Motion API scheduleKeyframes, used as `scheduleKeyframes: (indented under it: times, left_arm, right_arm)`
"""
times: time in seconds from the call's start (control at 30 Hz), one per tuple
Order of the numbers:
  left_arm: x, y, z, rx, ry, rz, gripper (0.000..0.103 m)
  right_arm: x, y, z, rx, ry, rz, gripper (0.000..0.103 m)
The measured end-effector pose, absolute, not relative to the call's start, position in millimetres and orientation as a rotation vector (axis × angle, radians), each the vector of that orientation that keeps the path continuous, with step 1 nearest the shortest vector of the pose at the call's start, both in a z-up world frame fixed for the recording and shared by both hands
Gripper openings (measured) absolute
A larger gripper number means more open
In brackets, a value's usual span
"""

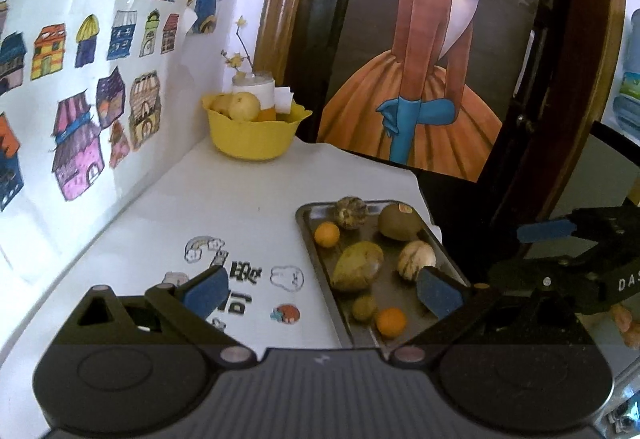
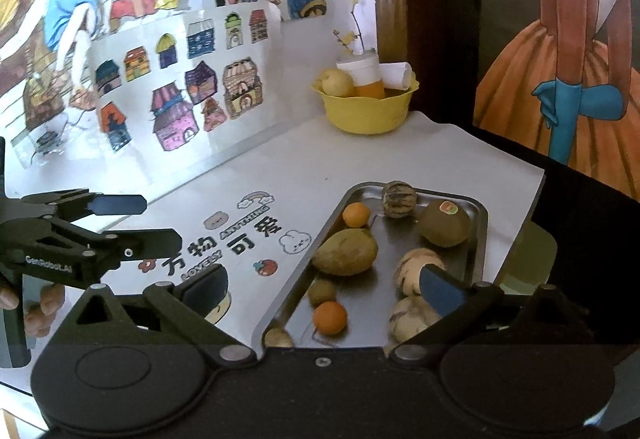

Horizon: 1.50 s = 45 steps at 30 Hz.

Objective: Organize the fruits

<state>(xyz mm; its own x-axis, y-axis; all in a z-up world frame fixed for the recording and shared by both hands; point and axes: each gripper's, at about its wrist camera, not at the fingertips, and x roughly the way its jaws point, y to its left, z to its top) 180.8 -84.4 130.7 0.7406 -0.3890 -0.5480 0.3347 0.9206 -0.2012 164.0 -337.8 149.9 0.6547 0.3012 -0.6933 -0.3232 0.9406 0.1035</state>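
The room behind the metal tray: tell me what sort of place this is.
Probably a home, perhaps a child's corner: hand-coloured house drawings taped to the wall, a white tabletop with cartoon stickers, and a yellow plastic fruit bowl.

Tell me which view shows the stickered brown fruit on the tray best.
The right wrist view: the brown fruit lies unobstructed at the far right of the metal tray, its red-green sticker facing the camera. The left wrist view shows the same fruit smaller and darker, its sticker only a faint patch at the top.
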Motion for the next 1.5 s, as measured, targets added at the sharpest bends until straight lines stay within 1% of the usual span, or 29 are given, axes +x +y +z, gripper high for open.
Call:
scheduleKeyframes:
  times: [0.23, 0.47, 0.83, 1.13, 1.5]
  left_arm:
    - [148.2, -70.1, 125.5, -0.124, 0.590, -0.378, 0.103]
    - [115.3, -52.9, 113.5, -0.111, 0.543, -0.316, 0.103]
    - [79.8, -31.8, 90.5, -0.126, 0.460, -0.236, 0.103]
    - [56.3, -19.7, 77.1, -0.125, 0.430, -0.216, 0.103]
    - [31.8, -6.2, 61.1, -0.134, 0.423, -0.195, 0.103]
  right_arm:
    - [122.8, -320.9, 145.2, -0.063, 0.718, 0.350, 0.102]
    - [89.2, -308.0, 125.3, -0.082, 0.662, 0.323, 0.102]
    - [31.3, -294.1, 106.1, 0.054, 0.514, 0.209, 0.102]
    - [-2.5, -278.2, 97.6, 0.022, 0.478, 0.154, 0.102]
    - [-24.0, -262.3, 83.3, 0.041, 0.447, 0.134, 0.102]
